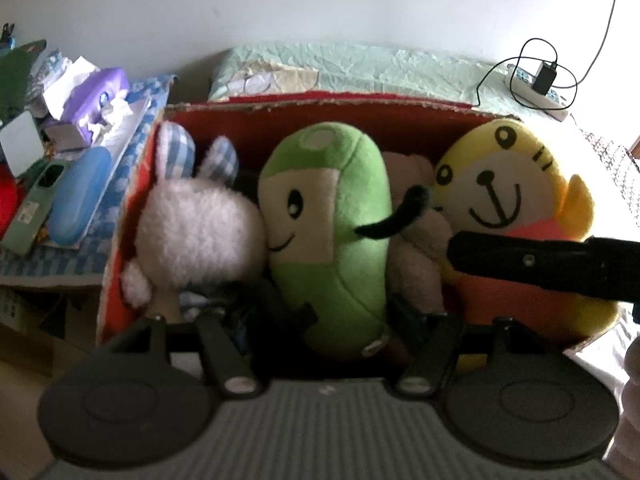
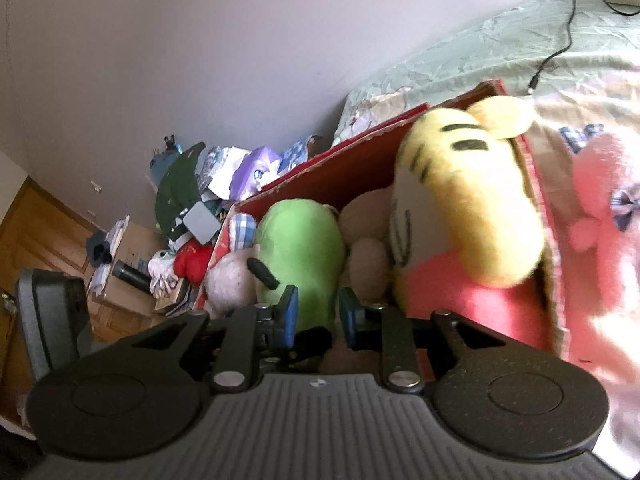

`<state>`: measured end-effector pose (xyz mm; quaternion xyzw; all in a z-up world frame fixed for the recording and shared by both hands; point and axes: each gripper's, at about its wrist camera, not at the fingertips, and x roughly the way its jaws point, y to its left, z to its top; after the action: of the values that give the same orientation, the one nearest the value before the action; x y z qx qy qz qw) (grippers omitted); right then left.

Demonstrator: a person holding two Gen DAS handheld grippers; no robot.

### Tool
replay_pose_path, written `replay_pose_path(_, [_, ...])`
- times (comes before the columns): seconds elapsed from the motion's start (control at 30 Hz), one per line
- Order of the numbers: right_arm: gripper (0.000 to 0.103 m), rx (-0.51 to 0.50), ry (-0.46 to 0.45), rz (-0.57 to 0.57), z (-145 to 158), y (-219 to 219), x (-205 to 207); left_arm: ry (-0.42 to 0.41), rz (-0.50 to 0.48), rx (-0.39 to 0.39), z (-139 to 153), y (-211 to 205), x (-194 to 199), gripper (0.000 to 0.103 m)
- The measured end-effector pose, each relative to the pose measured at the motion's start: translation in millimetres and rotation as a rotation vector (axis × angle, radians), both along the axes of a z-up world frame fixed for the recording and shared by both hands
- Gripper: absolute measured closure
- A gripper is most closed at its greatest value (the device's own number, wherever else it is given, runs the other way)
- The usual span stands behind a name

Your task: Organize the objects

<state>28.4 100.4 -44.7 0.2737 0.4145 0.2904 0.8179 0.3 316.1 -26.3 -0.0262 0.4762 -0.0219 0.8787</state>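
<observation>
Red cardboard box (image 1: pixel 132 216) on the bed, left to right: white bunny (image 1: pixel 200 220), green plush (image 1: pixel 332 216) mid-box, beige plush (image 1: pixel 416 256), yellow tiger (image 1: pixel 496 188) at the right wall. Only the right wrist view shows a pink plush (image 2: pixel 600 248) outside that wall. Left gripper (image 1: pixel 348 320) straddles the green plush's base, grip indiscernible; right gripper (image 2: pixel 318 316), jaws spread, brackets its lower end.

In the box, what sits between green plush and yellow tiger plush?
A beige plush, wedged between green plush and yellow tiger plush; clearest in the left wrist view.
</observation>
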Motion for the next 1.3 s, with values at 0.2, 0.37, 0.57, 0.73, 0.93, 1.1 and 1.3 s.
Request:
replay_pose_path(0.2, [0.083, 0.002, -0.016, -0.041, -1.1, -10.1, -7.4, -0.015, 0.000, 0.038, 0.8, -5.9, -4.9, 0.034])
replay_pose_path(0.37, [0.084, -0.021, -0.039, -0.051, 1.0, -10.7, -12.4, -0.011, 0.009, 0.037, -4.7, -7.3, -8.4, 0.033])
replay_pose_path(0.57, [0.084, -0.057, -0.070, -0.060, 1.0, -8.8, -17.1, -0.013, 0.032, 0.026, -5.0, -3.7, -13.8, 0.030])
replay_pose_path(0.73, [0.084, -0.079, -0.078, -0.072, 2.3, -8.4, -20.4, -0.007, 0.047, 0.000, -5.7, 0.6, -17.2, 0.028])
replay_pose_path(0.93, [0.084, -0.122, -0.096, -0.070, 3.4, -6.1, -24.2, -0.012, 0.055, 0.007, -7.1, 2.7, -17.5, 0.021])
replay_pose_path(1.1, [0.085, -0.144, -0.102, -0.072, 4.3, -3.6, -25.4, -0.015, 0.054, 0.008, -7.8, 2.7, -17.3, 0.016])
replay_pose_path(1.3, [0.085, -0.194, -0.124, -0.066, 4.6, 2.5, -27.9, -0.019, 0.052, 0.013, -7.9, 3.1, -16.7, 0.012])
